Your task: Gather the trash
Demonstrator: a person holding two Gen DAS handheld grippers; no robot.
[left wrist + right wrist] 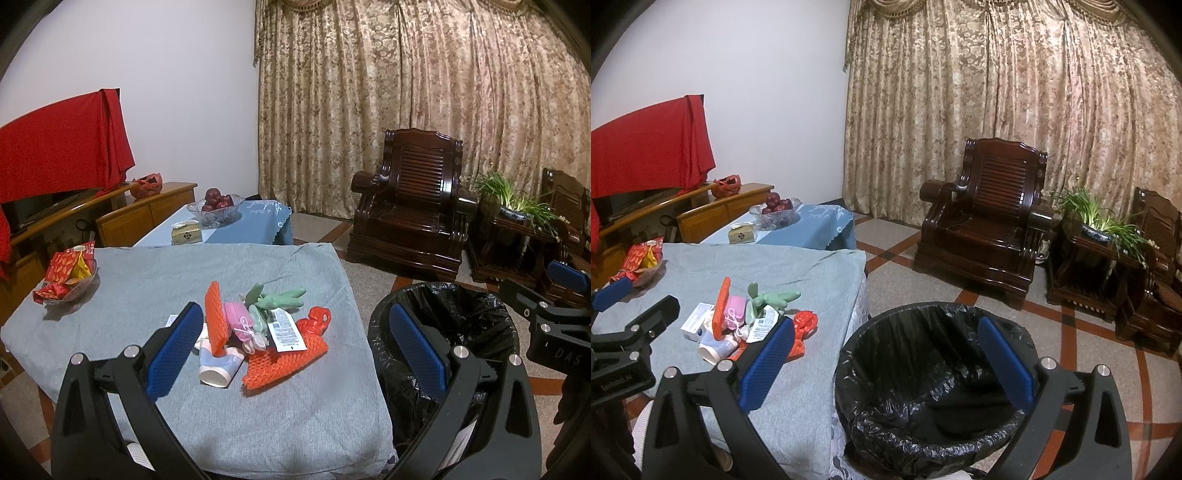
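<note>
A pile of trash lies on the grey-clothed table point(258, 424): orange foam netting point(284, 363), a second orange net point(216, 319), a pink wrapper point(240, 325), green foam netting point(280, 299), a white paper cup point(219, 369), a red plastic bag point(314, 321) and a white label point(284, 330). My left gripper point(295, 354) is open and empty, above the table just short of the pile. The bin with a black liner point(923, 387) stands right of the table. My right gripper point(890, 363) is open and empty above the bin's rim. The pile also shows in the right wrist view point(750, 325).
A glass dish of red snack packets point(68, 275) sits at the table's far left. Behind it is a blue-clothed table with a bowl of apples point(218, 206) and a tissue box point(186, 232). Dark wooden armchairs point(990, 225) and a potted plant point(1097, 221) stand to the right.
</note>
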